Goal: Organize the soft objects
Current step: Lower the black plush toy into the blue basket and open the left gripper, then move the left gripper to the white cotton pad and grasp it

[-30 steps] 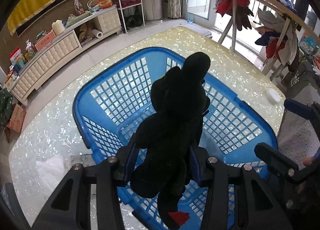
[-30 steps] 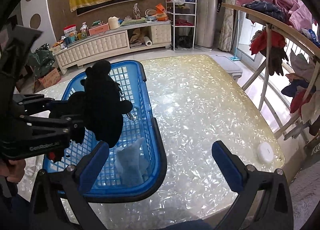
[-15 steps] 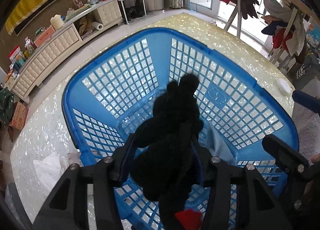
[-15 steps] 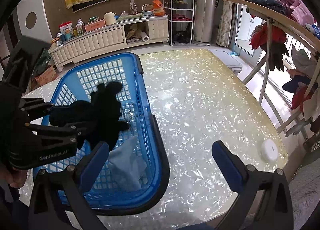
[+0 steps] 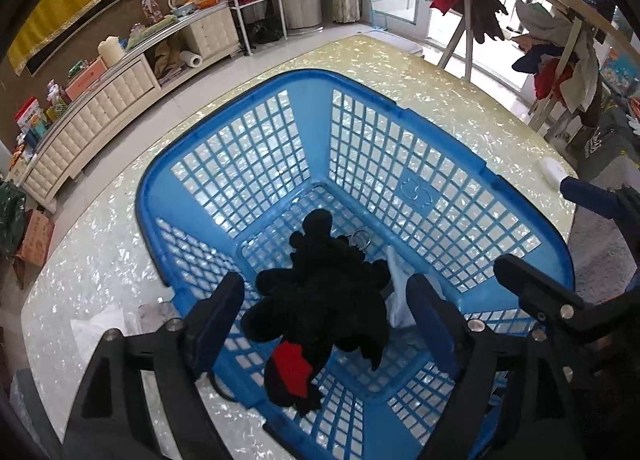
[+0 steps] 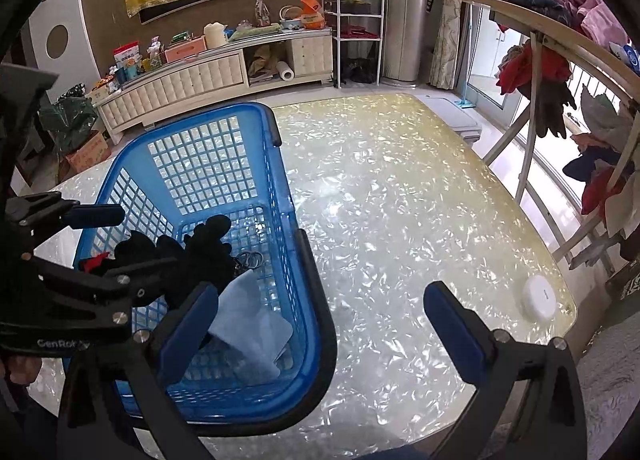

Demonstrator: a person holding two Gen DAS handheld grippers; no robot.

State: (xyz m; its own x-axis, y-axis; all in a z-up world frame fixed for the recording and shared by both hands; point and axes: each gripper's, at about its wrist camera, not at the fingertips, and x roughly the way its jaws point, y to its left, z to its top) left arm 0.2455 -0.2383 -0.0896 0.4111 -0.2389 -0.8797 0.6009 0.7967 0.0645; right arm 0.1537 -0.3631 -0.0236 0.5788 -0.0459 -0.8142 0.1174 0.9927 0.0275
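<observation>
A black plush toy (image 5: 320,300) with a red patch lies on the floor of the blue lattice basket (image 5: 224,115), partly over a pale cloth (image 5: 400,300). My left gripper (image 5: 324,312) hangs over the basket's near end. Its jaws are opening: the toy is between the blue pads (image 5: 218,316), but they stand clear of it. In the right wrist view the toy (image 6: 208,244) and cloth (image 6: 252,320) show inside the basket (image 6: 280,179). My right gripper (image 6: 320,324) is open and holds nothing, with its left finger over the basket's near corner and its right finger over the table.
The basket stands on a pearly table (image 6: 400,199). A white round puck (image 6: 539,296) lies near the table's right edge. Crumpled white material (image 5: 100,328) lies left of the basket. A clothes rack (image 6: 540,59) stands to the right, and a long sideboard (image 6: 200,71) stands behind.
The left jaws have spread apart. The black toy, gripped upright before, has dropped from them onto the basket floor. The right gripper has stayed where it was.
</observation>
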